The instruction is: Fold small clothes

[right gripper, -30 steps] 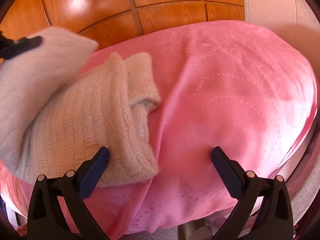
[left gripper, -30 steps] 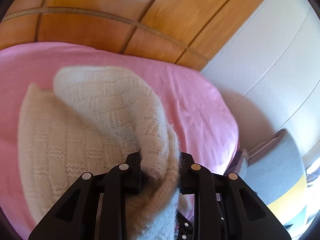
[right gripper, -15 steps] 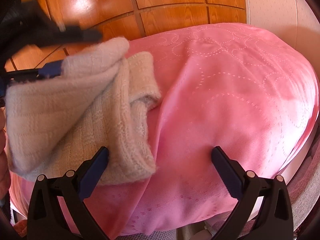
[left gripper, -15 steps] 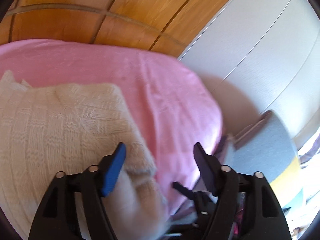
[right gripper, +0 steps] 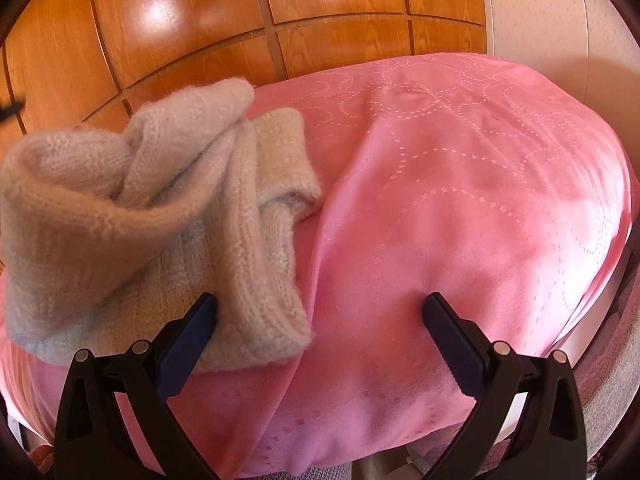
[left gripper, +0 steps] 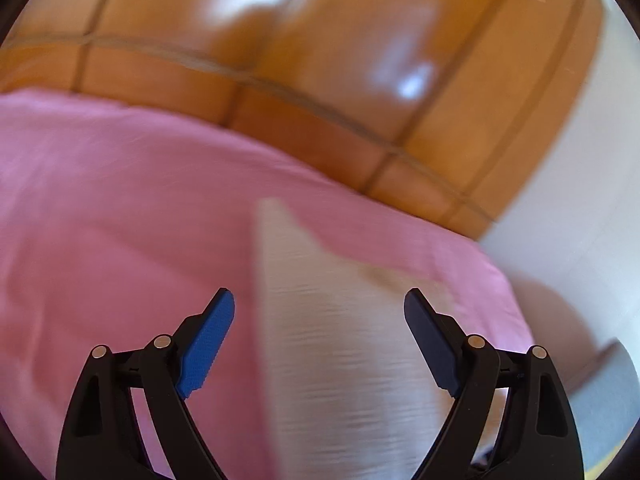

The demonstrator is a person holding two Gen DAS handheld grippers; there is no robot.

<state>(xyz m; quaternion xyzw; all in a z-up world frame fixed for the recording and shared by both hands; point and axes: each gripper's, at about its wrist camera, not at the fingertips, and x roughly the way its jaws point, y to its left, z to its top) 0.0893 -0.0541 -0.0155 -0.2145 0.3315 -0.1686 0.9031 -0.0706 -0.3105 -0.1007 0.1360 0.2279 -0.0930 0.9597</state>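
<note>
A cream knitted sweater [right gripper: 152, 216] lies bunched and partly folded on the left of the pink bedcover [right gripper: 460, 200], one sleeve draped over the body. In the blurred left wrist view the sweater [left gripper: 344, 340] lies below and between the fingers. My left gripper [left gripper: 318, 304] is open and empty above it. My right gripper [right gripper: 320, 308] is open and empty, its left finger [right gripper: 188, 328] next to the sweater's near hem.
A glossy wooden panelled wall [right gripper: 240, 20] rises behind the bed. A white wall [left gripper: 580, 200] stands at the right. The bed's edge drops off at the right [right gripper: 616, 280], with grey fabric [left gripper: 600, 400] beyond it.
My left gripper opened and let go of the sweater sleeve, which dropped onto the sweater body. The left gripper then swung away fast. My right gripper stayed still and open.
</note>
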